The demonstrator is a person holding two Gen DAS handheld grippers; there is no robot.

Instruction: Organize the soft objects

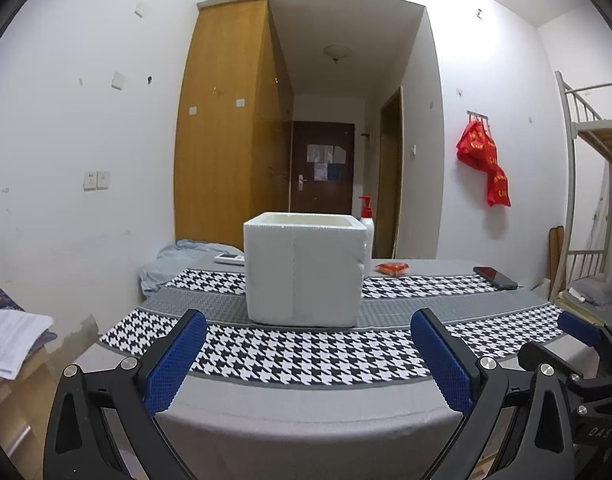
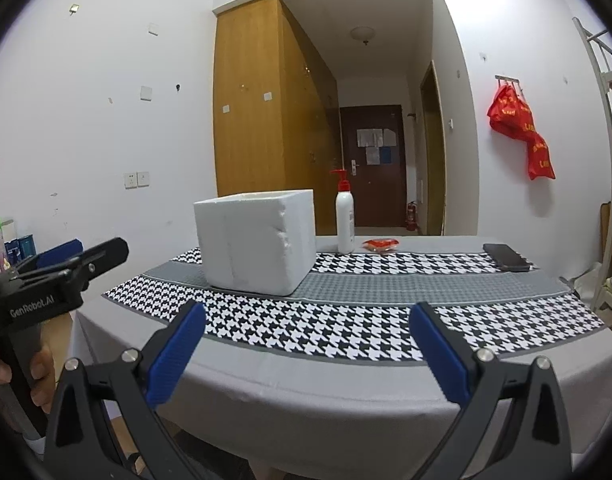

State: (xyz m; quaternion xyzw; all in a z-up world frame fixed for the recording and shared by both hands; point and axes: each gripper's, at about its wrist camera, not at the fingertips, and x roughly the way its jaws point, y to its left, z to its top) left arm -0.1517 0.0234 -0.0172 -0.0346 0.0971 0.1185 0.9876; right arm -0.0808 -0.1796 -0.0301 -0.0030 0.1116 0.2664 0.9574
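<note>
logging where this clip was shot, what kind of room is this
Most likely a dormitory room. A metal bunk bed frame stands at the right wall, a tall wooden wardrobe lines the short hallway to the entry door, and the cloth-covered table holds everyday items such as a lotion pump bottle.

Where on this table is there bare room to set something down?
Free: the near strip between both open grippers and the foam box; also the cloth between box and phone. Crowded: behind the box, where pump bottle and red packet sit.
</note>
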